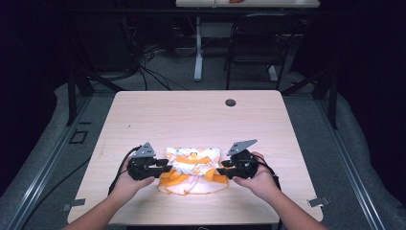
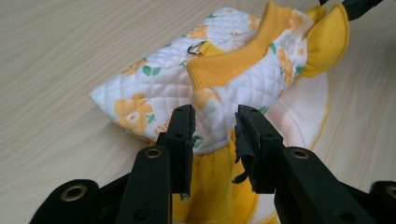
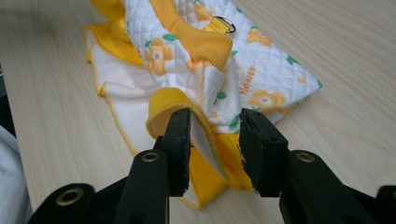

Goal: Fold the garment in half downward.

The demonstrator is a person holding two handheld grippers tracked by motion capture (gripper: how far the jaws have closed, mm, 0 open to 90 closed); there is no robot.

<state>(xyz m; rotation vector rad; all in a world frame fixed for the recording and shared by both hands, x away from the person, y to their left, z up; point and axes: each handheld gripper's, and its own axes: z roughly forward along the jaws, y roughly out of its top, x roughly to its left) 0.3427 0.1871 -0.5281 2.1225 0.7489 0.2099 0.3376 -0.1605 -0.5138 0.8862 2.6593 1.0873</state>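
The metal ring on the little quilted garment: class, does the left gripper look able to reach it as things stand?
Probably yes. The metal ring lies exposed on top of the garment, and the left gripper stands open at its near edge with nothing between them.

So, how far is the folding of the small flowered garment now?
The garment lies on the table, its quilted flowered body already folded into a compact block. In hand: the left gripper and right gripper sit at its two sides, jaws apart, not pressing the cloth. The yellow skirt and white hem remain spread out below, probably the next fold.
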